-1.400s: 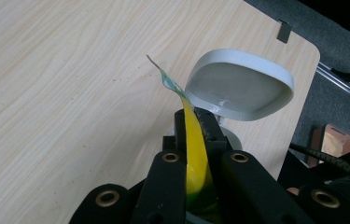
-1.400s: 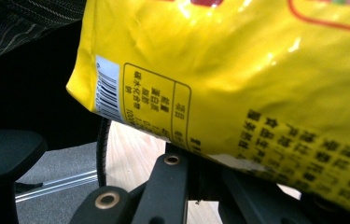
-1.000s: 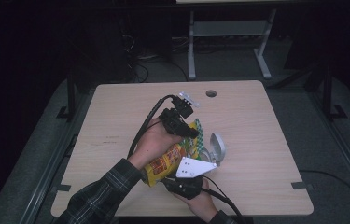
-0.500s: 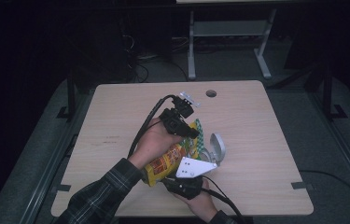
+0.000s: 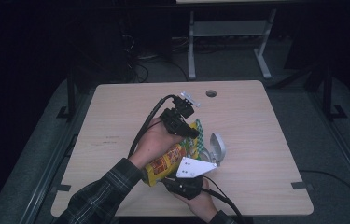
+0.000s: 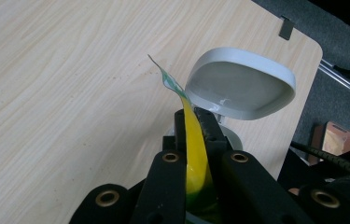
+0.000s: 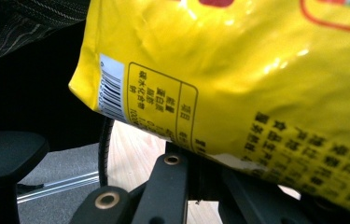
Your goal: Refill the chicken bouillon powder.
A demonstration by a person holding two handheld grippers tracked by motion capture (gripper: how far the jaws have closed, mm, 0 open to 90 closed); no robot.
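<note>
A yellow snack bag [image 5: 165, 163] is held above the table [image 5: 266, 126] between both grippers. My left gripper [image 5: 190, 132] is shut on the bag's green and yellow top edge [image 6: 192, 140], which stands thin between the jaws. My right gripper [image 5: 182, 179], with its white three-cornered plate, is under the bag near the table's front edge. In the right gripper view the bag [image 7: 238, 70] shows its barcode and printed back, and the right gripper [image 7: 200, 158] is shut on the bag's bottom seam.
A small grey-white container with its lid [image 6: 240, 84] flipped up stands on the table just right of the bag [image 5: 213, 149]. A round cable hole [image 5: 211, 93] lies near the far edge. A metal stand [image 5: 228, 28] rises on the floor beyond the table.
</note>
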